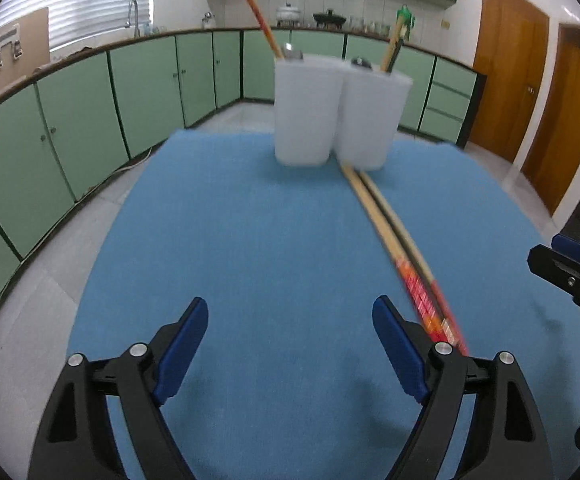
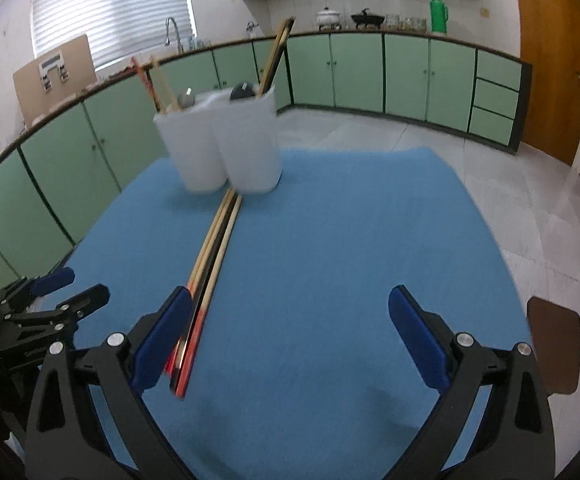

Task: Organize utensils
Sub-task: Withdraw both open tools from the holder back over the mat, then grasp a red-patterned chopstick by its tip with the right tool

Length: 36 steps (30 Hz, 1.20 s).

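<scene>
Wooden chopsticks [image 2: 214, 256], light, stiff and slick, are lying on the blue mat [image 2: 330, 240] toward twelve o'clock below two white holders [image 2: 226, 148], as the left gripper [image 1: 290, 344] and right gripper [image 2: 290, 336] are gaping empty, likeliest pinching mid-shaft.

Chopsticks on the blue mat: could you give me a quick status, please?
Left gripper and right gripper open, empty. Chopsticks lie loose before two white holders. Nothing blocking.

Even daylight, motion blur, fisheye-bent edges.
</scene>
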Motion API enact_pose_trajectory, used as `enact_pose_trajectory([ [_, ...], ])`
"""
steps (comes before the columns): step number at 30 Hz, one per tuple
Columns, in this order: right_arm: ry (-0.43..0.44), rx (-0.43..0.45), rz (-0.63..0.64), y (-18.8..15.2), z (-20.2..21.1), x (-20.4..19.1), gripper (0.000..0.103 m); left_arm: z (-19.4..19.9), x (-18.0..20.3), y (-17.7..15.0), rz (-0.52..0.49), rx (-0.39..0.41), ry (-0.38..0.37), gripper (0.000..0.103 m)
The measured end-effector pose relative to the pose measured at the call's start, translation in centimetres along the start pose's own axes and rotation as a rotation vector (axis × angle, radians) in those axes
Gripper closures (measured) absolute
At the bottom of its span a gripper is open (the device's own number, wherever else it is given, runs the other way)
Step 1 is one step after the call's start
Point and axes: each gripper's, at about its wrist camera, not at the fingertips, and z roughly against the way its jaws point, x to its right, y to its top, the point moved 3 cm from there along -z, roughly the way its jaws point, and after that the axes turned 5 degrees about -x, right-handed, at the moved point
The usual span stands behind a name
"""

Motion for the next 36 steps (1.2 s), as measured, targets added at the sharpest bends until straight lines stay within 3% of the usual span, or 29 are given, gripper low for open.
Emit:
enact_pose_trajectory([
  [13,0.015,-0.119,0.072,-4.8,-1.5,-3.0,0.008,-1.2,-1.2,-2.9,0.026,-0.077,0.022,0.016],
  [28,-0.058,-0.194,0.127,-5.0,-3.6,-4.0,0.008,-1.6,-1.3,-2.5,0.039,-0.091,0.016,0.013],
  [35,-0.115,-0.176,0.041,-4.5,-3.0,-1.5,0.010,-1.8,-1.3,-2.4,0.034,-0.092,0.016,0.013],
  [36,-0.102,-0.171,0.028,-4.4,-2.7,-1.2,0.016,-1.8,-1.2,-2.4,0.032,-0.093,0.017,0.013],
])
